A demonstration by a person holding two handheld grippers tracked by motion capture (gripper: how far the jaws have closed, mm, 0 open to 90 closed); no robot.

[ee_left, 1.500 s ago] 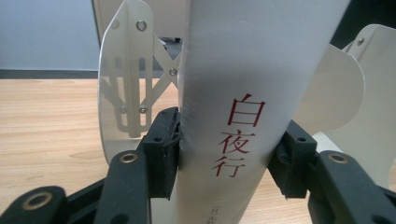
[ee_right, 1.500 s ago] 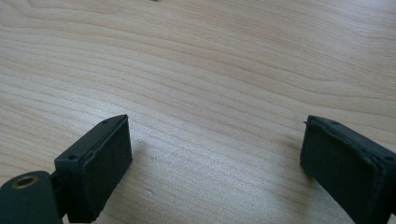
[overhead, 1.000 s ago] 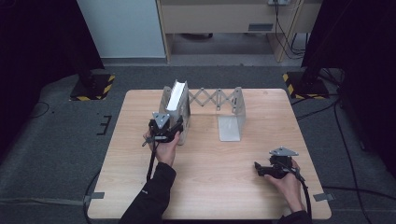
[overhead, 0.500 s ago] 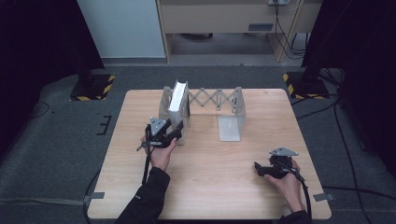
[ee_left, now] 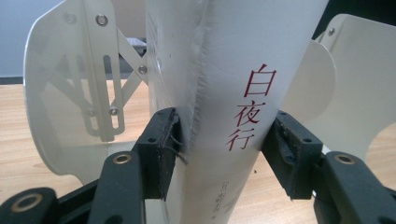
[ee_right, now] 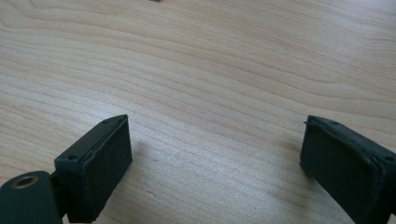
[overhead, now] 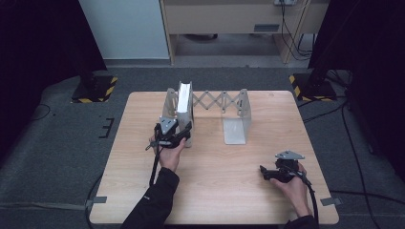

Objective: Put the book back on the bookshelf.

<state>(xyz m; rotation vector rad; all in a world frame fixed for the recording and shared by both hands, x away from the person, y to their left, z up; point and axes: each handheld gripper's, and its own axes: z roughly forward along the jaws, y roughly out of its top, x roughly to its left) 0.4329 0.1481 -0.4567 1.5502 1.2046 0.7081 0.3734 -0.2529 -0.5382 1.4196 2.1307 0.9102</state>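
Note:
A white book [overhead: 184, 98] with red characters on its spine [ee_left: 254, 107] stands upright in the left end of a grey folding rack [overhead: 224, 101]. My left gripper [overhead: 183, 130] reaches the book's near end from the person's side. In the left gripper view its jaws [ee_left: 224, 149] sit on either side of the spine. They have just been opening, and the pads [ee_left: 163, 149] now stand just off the covers. My right gripper [overhead: 263, 171] rests low over the table's front right. It is open, with nothing between its pads [ee_right: 100, 163].
The rack's scissor links span to a second upright panel [overhead: 242, 107] with a flat foot [overhead: 235, 132] at the table's middle back. The rack's plates [ee_left: 60, 93] flank the book closely. Bare wooden tabletop [overhead: 224, 195] lies between the two hands.
The left hand has drawn back slightly from the book's near end and shifted a little sideways. The right hand and gripper have stayed where they were.

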